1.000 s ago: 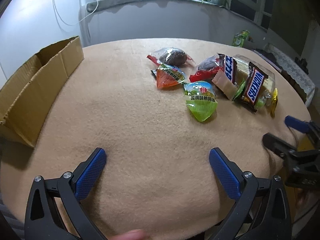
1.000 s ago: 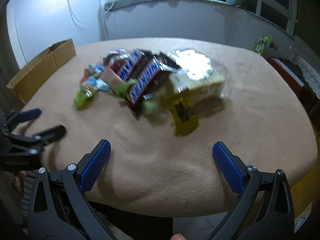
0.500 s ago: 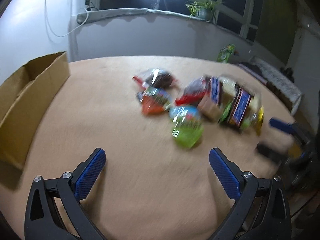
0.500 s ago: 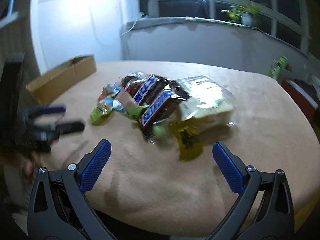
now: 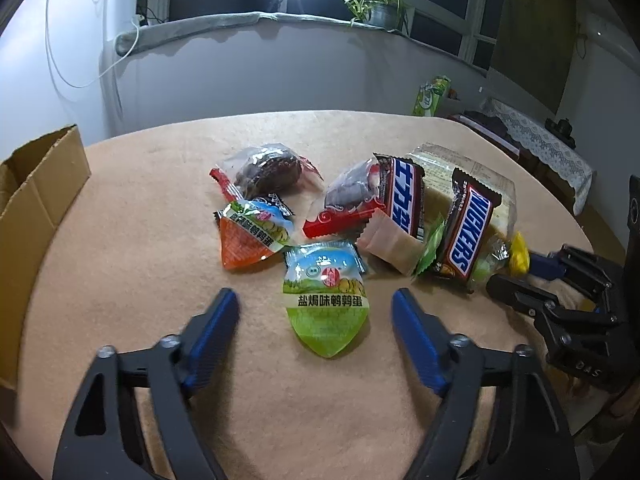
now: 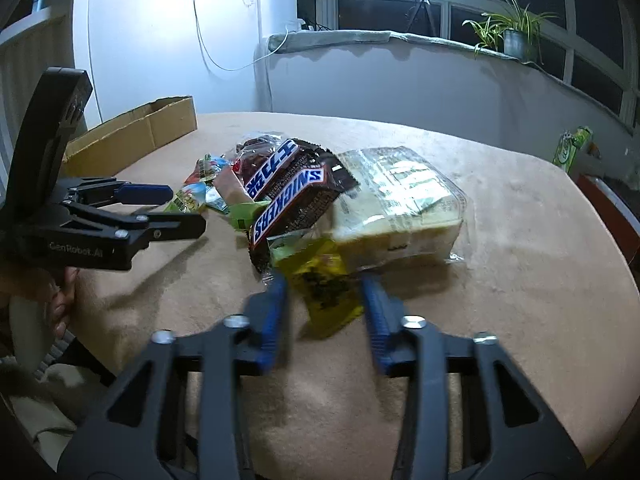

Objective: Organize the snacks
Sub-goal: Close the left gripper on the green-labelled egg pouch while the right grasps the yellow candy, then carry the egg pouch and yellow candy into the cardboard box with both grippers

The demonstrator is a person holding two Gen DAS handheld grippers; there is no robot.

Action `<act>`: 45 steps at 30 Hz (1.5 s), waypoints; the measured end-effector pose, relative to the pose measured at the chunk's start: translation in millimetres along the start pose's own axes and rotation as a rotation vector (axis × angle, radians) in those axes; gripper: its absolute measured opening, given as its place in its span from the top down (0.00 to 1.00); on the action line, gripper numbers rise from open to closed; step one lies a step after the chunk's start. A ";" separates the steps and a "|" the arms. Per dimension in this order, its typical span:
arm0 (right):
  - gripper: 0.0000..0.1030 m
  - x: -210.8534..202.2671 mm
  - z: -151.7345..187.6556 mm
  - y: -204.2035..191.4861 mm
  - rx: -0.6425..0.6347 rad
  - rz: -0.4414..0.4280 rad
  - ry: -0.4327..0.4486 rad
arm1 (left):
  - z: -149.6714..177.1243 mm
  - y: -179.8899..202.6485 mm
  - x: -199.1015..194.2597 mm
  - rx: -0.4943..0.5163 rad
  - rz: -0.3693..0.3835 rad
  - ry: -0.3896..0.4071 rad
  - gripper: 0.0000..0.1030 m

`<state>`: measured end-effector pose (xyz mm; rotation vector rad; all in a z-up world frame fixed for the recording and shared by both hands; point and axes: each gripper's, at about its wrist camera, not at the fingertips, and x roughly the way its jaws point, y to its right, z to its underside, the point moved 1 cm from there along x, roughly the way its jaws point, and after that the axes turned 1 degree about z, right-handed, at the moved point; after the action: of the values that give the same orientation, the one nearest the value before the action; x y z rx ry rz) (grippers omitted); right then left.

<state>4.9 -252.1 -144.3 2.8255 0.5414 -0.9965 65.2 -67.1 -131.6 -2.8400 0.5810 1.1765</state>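
- Your left gripper [image 5: 316,312] has its jaws closing, with the green egg packet [image 5: 325,302] lying between the blue pads; the pads do not touch it.
- Your right gripper [image 6: 324,300] is also closing its jaws, now narrow, around the yellow packet [image 6: 320,284]; motion blur hides whether the pads press on it, so I cannot tell if you hold it.
- Both grippers work over the near edge of the table [image 5: 160,152], which is covered in a beige cloth.
- Just beyond the green egg packet lies an orange egg packet [image 5: 250,236], towards the left of the pile.
- A Snickers bar [image 5: 468,232] rests tilted on the clear bread bag [image 6: 400,200], right of the pile's middle.
- A second chocolate bar [image 5: 404,196] with blue lettering lies beside it, over a tan wrapper [image 5: 390,244].
- A red-edged packet [image 5: 348,204] and a clear packet with a dark snack [image 5: 266,170] lie farther back.
- The cardboard box [image 5: 28,208] stands open at the left edge of the table, well apart from the snacks.
- A potted plant [image 5: 380,8] sits on the far window ledge.
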 end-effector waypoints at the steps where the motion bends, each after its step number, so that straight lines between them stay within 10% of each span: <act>1: 0.89 -1.2 0.7 1.4 0.005 0.000 0.002 | -0.4 -1.1 0.4 -0.001 -0.002 0.001 0.42; 4: 0.91 -4.8 3.2 3.3 0.016 -0.003 0.013 | -0.2 -2.9 -1.6 0.003 0.001 0.002 0.63; 25: 0.91 -41.1 -28.0 9.7 0.118 -0.015 0.147 | -6.9 -25.5 -59.9 -0.064 0.004 0.135 0.65; 45: 0.91 11.8 -141.7 -147.6 -0.031 -0.309 0.207 | 1.7 -158.2 -165.8 -0.224 -0.264 0.315 0.65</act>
<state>43.6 -81.8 -37.1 2.8912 1.0313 -0.7270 10.7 135.6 -39.4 -3.1893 0.0698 0.8050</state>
